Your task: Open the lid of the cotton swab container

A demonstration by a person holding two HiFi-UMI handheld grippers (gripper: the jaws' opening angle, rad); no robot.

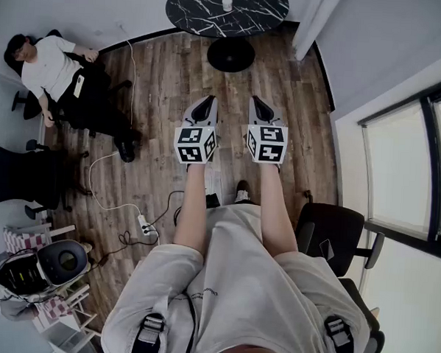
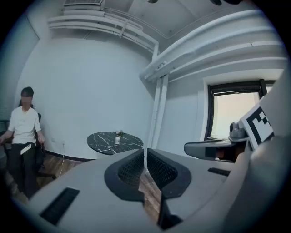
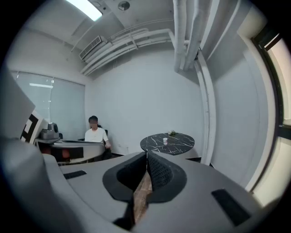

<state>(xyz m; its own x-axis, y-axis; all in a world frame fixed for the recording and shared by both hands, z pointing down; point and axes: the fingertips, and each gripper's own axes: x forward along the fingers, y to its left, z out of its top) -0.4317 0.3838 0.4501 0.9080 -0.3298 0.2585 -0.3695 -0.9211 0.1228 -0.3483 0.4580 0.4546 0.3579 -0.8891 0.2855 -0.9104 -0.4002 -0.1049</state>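
Head view: the small white container [image 1: 227, 3] stands on the round black table [image 1: 191, 10]. The left gripper [image 1: 204, 102] and right gripper [image 1: 260, 102] are well short of the table.
Left gripper view: jaws together, empty, facing the table.
Right gripper view: jaws together, empty, facing the table.

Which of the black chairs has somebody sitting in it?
The chair at the head view's top left, where a person in a white shirt sits; the two other black chairs stand empty.

Round marble tbl [image 1: 192, 8] w/ white container [image 1: 227, 3] (small).
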